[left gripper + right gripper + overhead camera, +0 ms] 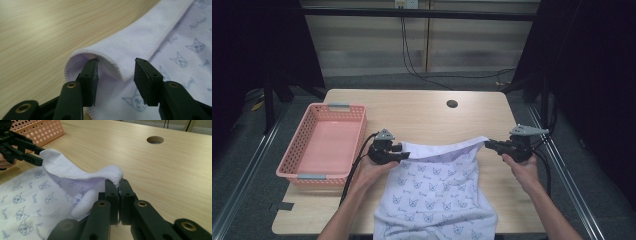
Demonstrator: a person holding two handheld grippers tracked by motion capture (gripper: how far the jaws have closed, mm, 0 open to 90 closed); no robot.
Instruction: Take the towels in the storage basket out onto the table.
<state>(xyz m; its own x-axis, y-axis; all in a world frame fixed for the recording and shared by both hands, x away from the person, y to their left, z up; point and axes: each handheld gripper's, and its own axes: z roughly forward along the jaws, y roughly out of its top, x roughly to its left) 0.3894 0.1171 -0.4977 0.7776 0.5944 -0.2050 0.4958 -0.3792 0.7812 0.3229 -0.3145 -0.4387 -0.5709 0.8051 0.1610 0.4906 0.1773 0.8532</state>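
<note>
Two grippers: one in each hand, at opposite ends of a cloth's far hem.
Cloth [439, 192]: white, printed with small cat faces; lies on the tabletop [422, 107] at its near middle, near end draped over the front edge, far hem lifted between the grippers.
Right gripper [118, 185]: jaws shut tight on the bunched right corner of the hem, raised off the wood.
Left gripper [115, 71]: jaws partly apart, astride the rolled left corner; one jaw tucked under the fold, pads not pressing it.
Basket [310, 168]: pink, perforated, left of the cloth, apart from it.
Hole [452, 104]: round, in the tabletop beyond the cloth.
</note>
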